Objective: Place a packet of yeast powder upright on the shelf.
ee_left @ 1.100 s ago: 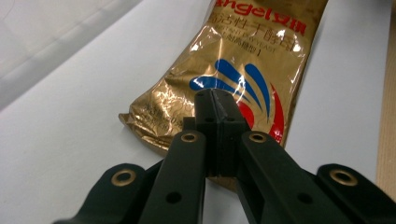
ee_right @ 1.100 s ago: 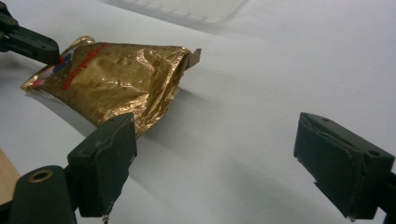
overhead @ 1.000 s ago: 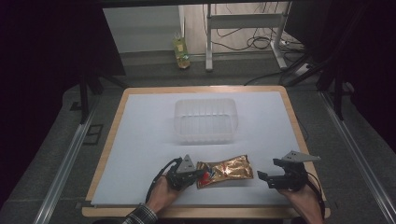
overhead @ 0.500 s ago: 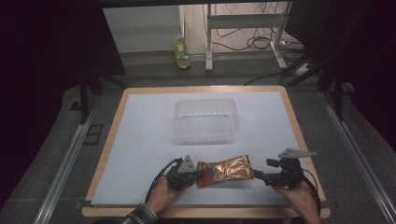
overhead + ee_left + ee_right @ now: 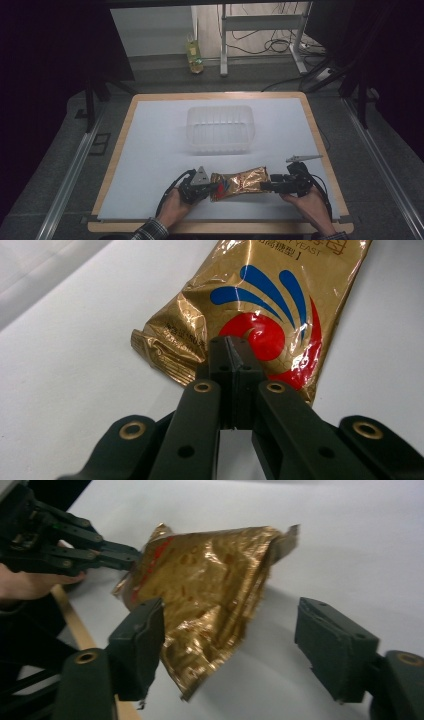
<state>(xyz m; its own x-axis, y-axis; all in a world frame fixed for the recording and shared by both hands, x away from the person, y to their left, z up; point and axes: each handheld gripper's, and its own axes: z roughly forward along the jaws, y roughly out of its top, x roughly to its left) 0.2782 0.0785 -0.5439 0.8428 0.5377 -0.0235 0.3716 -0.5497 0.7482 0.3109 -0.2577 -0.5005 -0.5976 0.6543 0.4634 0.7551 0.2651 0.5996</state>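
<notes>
A gold foil packet (image 5: 240, 182) with a red and blue logo (image 5: 280, 300) lies crosswise near the table's front edge. My left gripper (image 5: 212, 187) is shut on its left end, the jaws pinched together on the crumpled edge (image 5: 230, 347). The packet (image 5: 210, 580) hangs slightly off the white sheet and casts a shadow. My right gripper (image 5: 265, 186) is at the packet's right end, jaws apart (image 5: 235, 630) with that end between them. They have just been closing. The left pad is close to the foil and the right pad stands well off it. The left gripper (image 5: 122, 555) shows farther off.
A clear plastic tub (image 5: 220, 127) stands empty at the middle of the white sheet (image 5: 150, 150), beyond the packet. The wooden table edge (image 5: 220, 227) runs just below both hands. A yellow-green bottle (image 5: 194, 52) stands on the floor behind the table.
My right gripper has moved left to the packet's right end, which now lies between its jaws. The left gripper and the packet have stayed put.
</notes>
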